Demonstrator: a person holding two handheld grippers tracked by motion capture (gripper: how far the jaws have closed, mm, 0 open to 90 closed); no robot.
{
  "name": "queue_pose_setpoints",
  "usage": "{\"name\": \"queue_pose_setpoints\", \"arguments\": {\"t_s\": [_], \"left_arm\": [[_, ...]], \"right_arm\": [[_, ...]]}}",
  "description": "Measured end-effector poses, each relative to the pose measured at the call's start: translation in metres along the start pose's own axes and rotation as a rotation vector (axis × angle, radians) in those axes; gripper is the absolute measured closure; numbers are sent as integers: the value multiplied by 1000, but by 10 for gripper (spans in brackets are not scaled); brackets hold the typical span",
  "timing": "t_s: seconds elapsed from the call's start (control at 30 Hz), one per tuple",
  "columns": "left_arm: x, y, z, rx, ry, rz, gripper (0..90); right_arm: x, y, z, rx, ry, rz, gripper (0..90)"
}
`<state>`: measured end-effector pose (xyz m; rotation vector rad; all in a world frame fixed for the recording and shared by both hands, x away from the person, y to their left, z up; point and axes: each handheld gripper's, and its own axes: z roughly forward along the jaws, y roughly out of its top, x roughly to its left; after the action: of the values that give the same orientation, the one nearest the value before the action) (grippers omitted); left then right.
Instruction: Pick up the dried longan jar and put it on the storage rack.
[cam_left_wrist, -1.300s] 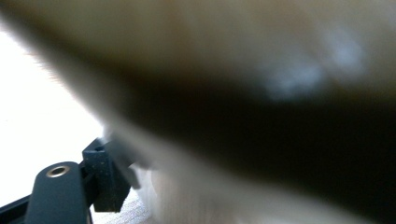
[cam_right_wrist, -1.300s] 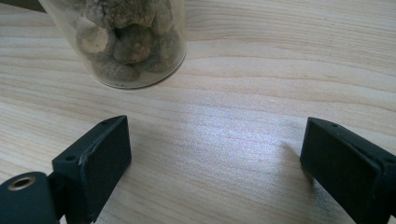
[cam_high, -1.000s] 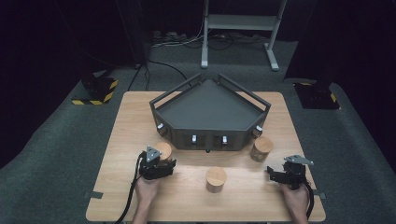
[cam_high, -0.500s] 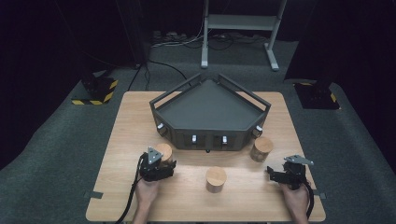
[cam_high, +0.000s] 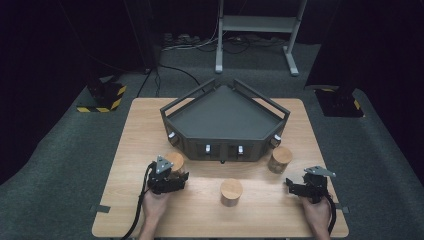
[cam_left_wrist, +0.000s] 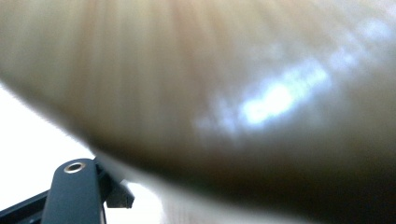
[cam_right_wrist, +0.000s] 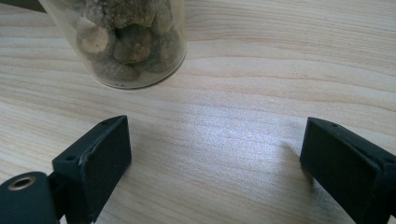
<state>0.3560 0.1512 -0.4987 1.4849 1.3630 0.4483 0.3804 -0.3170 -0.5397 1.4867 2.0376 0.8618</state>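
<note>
My left gripper (cam_high: 175, 176) has just clenched on the wood-lidded jar (cam_high: 176, 161) off the tray's (cam_high: 225, 120) front-left corner, right gripper (cam_high: 296, 186) released near its front-right; jar looks rigid, slick, breakable, so grip mid-body.

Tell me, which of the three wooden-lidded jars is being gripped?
The left jar: the left gripper is closed on it. The middle jar and right jar stand free.
</note>
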Motion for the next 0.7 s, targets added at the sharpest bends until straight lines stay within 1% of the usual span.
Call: {"name": "queue_pose_setpoints", "arguments": {"t_s": [0.07,0.1,0.2,0.33,0.4,0.43,0.47,0.53,0.63,0.7], "left_arm": [[-2,3,-2,14,-13,4,259],[-4,5,-2,12,-19,0,259],[-8,10,-5,25,-35,13,259],[-12,18,-6,38,-61,3,260],[-14,22,-7,51,-67,8,260],[-16,24,-7,51,-72,2,260],[-16,26,-7,59,-76,9,260],[-19,31,-8,58,-84,1,260],[-21,39,-9,59,-90,5,260],[-22,45,-10,54,-97,-5,260]], "right_arm": [[0,0,0,0,0,0,83],[0,0,0,0,0,0,84],[0,0,0,0,0,0,83],[0,0,0,0,0,0,83],[0,0,0,0,0,0,83],[0,0,0,0,0,0,83],[0,0,0,0,0,0,83],[0,0,0,0,0,0,83],[0,0,0,0,0,-1,83],[0,0,0,0,0,0,83]]}}
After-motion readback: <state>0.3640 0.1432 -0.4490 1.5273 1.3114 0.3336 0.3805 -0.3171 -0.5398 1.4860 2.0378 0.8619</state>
